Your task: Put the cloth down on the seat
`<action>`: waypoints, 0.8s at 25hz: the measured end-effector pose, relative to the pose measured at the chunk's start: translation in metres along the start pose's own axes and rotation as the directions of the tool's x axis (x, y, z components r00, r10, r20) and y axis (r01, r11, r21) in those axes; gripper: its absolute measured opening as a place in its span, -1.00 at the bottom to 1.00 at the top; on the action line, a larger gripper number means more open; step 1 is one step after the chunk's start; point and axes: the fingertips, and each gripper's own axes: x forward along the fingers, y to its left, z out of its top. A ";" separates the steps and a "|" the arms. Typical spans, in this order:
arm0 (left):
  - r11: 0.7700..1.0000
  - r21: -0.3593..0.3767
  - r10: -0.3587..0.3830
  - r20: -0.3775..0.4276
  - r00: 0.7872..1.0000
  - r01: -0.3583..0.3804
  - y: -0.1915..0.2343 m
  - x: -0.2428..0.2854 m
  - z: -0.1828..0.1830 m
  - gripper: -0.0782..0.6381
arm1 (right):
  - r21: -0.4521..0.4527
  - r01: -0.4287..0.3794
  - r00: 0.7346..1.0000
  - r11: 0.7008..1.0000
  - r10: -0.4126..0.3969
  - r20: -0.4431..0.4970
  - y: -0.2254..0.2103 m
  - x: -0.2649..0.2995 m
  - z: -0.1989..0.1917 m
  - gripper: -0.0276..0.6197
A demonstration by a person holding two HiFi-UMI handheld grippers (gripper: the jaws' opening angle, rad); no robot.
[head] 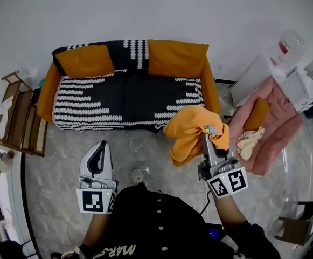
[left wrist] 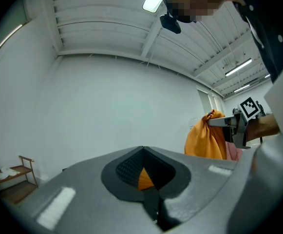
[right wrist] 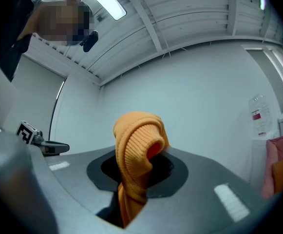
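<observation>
Black-and-white patterned fabric covers the sofa [head: 129, 93], which fills the upper middle of the head view against a pale wall. An orange cushion [head: 85, 60] leans at its upper left and a second orange cushion [head: 176, 58] at its upper right. Grey marbled floor [head: 140, 142] spreads across the lower half of the frame.

At the right edge sits a pink padded chair [head: 279, 124] with a cream rag [head: 249, 140] on its near side. A wooden shelf [head: 17, 115] stands at the left edge.

The orange cloth [head: 191, 128] hangs right of centre. It is bunched and drooping, and in the picture it overlaps the sofa's lower right corner and the floor below. It is not lying on the seat. The right gripper [head: 208, 133] points up into it from the lower right. In the right gripper view its jaws are closed on a ribbed fold of the cloth, which stands up between them and trails down.

The left gripper [head: 104, 143] is at lower left over bare floor, apart from the cloth. Its jaws are pressed together with nothing between them.
</observation>
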 end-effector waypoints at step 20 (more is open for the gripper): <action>0.995 -0.052 -0.082 -0.046 0.996 0.080 0.089 0.096 -0.037 -0.78 | -0.021 0.092 0.995 0.996 -0.093 -0.029 -0.006 0.120 -0.022 -0.58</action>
